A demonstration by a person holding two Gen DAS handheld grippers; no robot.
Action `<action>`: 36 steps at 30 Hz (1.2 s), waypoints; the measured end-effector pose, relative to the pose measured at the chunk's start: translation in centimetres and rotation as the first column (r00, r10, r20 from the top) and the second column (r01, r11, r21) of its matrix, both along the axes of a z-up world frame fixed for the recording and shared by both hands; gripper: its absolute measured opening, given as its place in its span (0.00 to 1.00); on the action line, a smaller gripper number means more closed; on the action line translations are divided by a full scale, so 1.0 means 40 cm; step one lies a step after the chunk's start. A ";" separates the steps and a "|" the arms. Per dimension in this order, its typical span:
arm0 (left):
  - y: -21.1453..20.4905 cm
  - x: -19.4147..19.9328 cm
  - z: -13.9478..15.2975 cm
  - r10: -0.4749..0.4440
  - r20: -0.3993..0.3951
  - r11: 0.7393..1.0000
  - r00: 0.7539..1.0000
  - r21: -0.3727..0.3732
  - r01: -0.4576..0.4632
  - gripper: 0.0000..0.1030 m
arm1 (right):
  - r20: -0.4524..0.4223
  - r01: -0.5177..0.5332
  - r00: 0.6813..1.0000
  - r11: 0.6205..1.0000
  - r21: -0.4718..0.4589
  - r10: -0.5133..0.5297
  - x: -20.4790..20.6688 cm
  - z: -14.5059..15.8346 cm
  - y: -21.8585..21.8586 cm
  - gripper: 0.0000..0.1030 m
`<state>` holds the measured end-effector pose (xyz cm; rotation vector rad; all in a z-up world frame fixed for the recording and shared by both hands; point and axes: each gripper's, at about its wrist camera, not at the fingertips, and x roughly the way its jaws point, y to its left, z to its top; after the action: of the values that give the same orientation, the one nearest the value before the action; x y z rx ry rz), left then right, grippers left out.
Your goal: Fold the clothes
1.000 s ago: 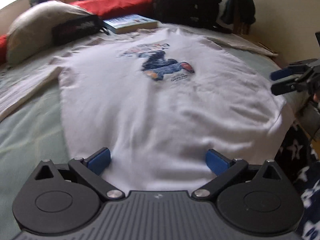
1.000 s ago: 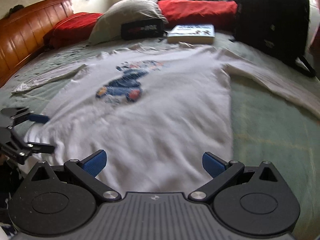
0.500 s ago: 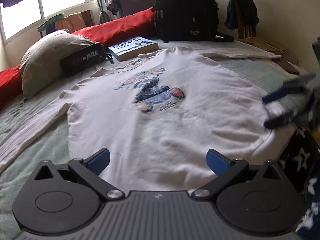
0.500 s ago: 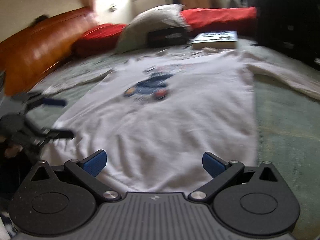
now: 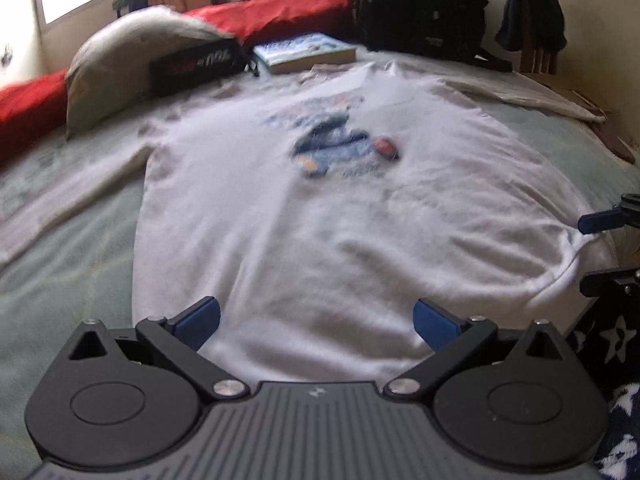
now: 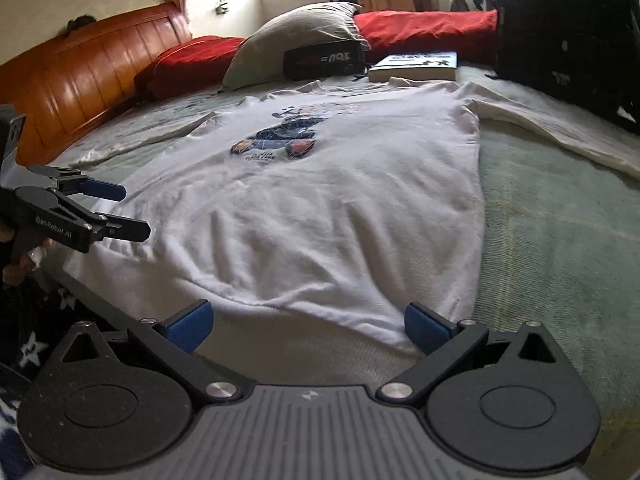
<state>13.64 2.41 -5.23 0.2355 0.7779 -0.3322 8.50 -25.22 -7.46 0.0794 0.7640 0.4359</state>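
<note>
**A:** Start nearest. What are the claws doing?

**B:** Both are spread wide and empty. The left claw (image 5: pixel 316 322) hangs over the hem of the white sweatshirt (image 5: pixel 320 220); the right claw (image 6: pixel 306 326) sits at the hem's other corner, just above the bed's edge. Neither pinches cloth yet.

**A:** And the garment?

**B:** Flat on the green bedspread (image 6: pixel 560 220), print side up, hem toward the person, collar far, both sleeves thrown outward.

**A:** So what could go wrong?

**B:** My guess is the grab itself. The hem is rumpled and overhangs the bed a little, so a claw closing there might catch only the top layer, and the body would lift apart and bag.

**A:** Anything mid-way?

**B:** The wrinkles across the belly. If they get folded in, the crease comes out crooked. An uneven lift by the two claws would skew it too.

**A:** Further up?

**B:** The right-hand sleeve (image 6: pixel 560 128) trails toward the black backpack (image 6: pixel 568 32), and the collar lies close to the book (image 6: pixel 414 66) and the black pouch (image 6: pixel 322 60) against the pillow (image 6: pixel 296 36). A fold carried up there could snag or push those, I'd judge.
</note>
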 end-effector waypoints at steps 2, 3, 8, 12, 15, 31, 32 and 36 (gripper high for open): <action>-0.025 0.000 0.014 -0.015 0.028 1.000 0.999 0.011 0.015 0.99 | -0.015 0.024 1.000 0.999 0.028 -0.024 0.016 0.018 -0.016 1.00; -0.038 0.001 0.020 -0.019 0.043 1.000 0.999 0.013 0.019 0.99 | -0.015 0.043 0.999 0.999 0.031 -0.042 0.031 0.028 -0.028 1.00; -0.061 0.025 0.008 0.027 0.028 1.000 0.999 -0.014 -0.027 0.99 | 0.007 0.157 0.988 0.988 0.002 -0.157 0.132 0.089 -0.098 1.00; -0.065 0.048 -0.013 0.051 -0.003 0.998 0.999 -0.028 -0.051 0.99 | 0.053 0.286 0.958 0.956 -0.070 -0.283 0.289 0.136 -0.166 1.00; -0.063 0.060 -0.021 0.056 -0.005 0.998 0.998 -0.028 -0.056 0.99 | 0.044 0.410 0.912 0.906 -0.105 -0.408 0.449 0.141 -0.230 1.00; -0.064 0.093 -0.042 0.020 -0.006 0.999 1.000 -0.028 -0.020 0.99 | 0.040 0.460 0.885 0.859 -0.225 -0.463 0.672 -0.009 -0.299 1.00; -0.065 0.093 -0.042 0.021 -0.005 0.999 1.000 -0.026 -0.021 0.99 | 0.046 0.446 0.893 0.863 -0.237 -0.448 0.658 -0.007 -0.304 1.00; -0.069 0.090 -0.040 0.026 -0.004 0.999 1.000 -0.019 -0.026 0.99 | 0.013 0.464 0.883 0.866 -0.187 -0.470 0.660 0.040 -0.333 1.00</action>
<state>17.23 -0.34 -6.82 0.2070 0.7812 -0.3151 34.91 -38.54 -5.86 0.0949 0.7846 -0.1017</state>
